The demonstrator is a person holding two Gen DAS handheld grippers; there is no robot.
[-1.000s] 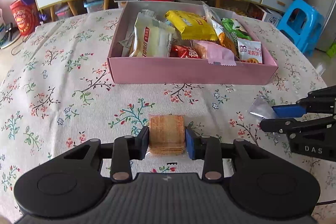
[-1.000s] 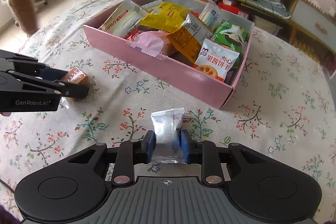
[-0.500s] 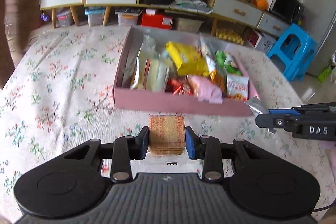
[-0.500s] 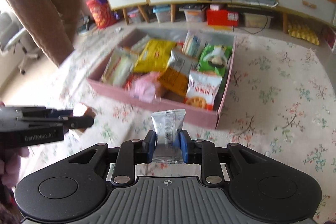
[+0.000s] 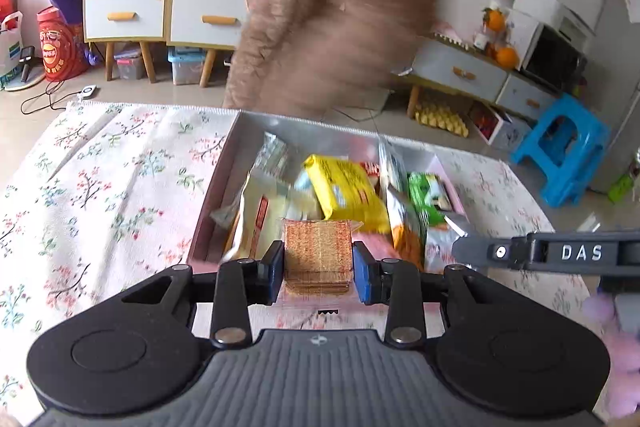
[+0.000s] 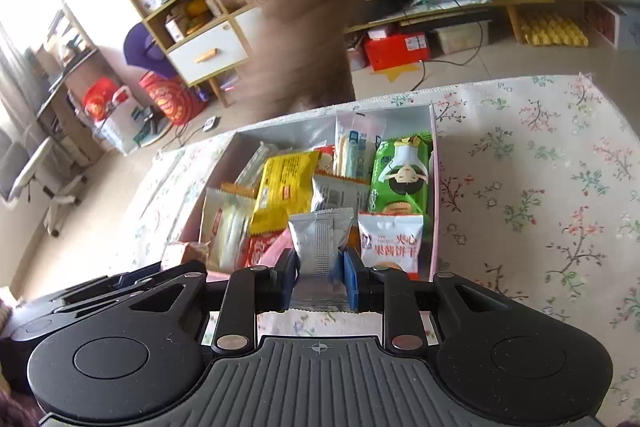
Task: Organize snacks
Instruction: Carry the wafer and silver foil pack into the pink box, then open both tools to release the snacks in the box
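My left gripper [image 5: 319, 271] clamps a clear-wrapped cracker stack [image 5: 318, 257]; my right gripper [image 6: 319, 281] pinches a silver packet [image 6: 320, 247]. Beyond both sets of fingertips sits the pink snack box [image 6: 435, 187].

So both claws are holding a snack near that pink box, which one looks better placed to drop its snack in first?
Probably the right. Its claw holds the silver packet over the pink box's near end. The left claw, gripping the wafer pack, looks about as close, so it is a near call.
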